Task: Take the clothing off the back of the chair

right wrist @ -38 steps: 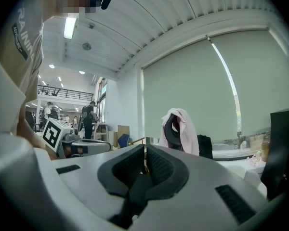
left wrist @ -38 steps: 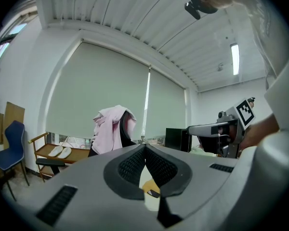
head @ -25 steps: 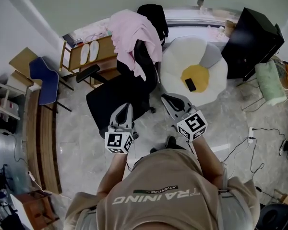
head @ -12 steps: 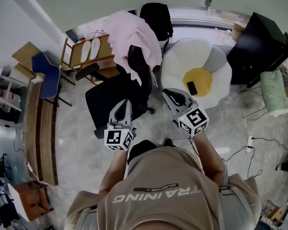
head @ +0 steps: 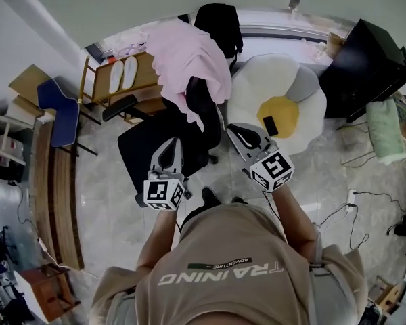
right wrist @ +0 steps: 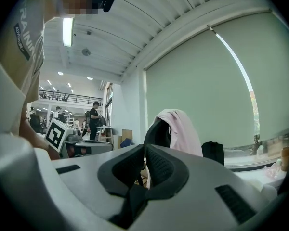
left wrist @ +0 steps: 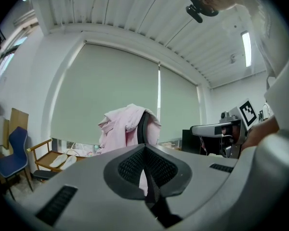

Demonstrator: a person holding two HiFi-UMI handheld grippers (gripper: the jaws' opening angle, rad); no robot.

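Observation:
A pink garment point(head: 188, 56) hangs over the back of a black office chair point(head: 155, 144), covering its top and left side. In the left gripper view the garment point(left wrist: 121, 127) and the chair back point(left wrist: 142, 123) stand straight ahead, some way off. My left gripper point(head: 168, 149) hovers over the chair seat, shut and empty point(left wrist: 145, 150). To the right of the chair, my right gripper point(head: 234, 131) is level with the backrest, also shut on nothing point(right wrist: 144, 149). From the right gripper view the garment point(right wrist: 187, 131) drapes the chair's far side.
A white egg-shaped cushion point(head: 257, 80) with a yellow centre and a phone point(head: 269, 122) lies right of the chair. A black bag point(head: 220, 22) sits behind it. A wooden chair with slippers point(head: 125, 74) and a blue chair point(head: 56, 110) stand left. Cables point(head: 365, 193) trail on the floor.
Both grippers have moved forward toward the chair with the person; the left one now sits over the seat. Neither has touched the garment, and both jaws stay shut.

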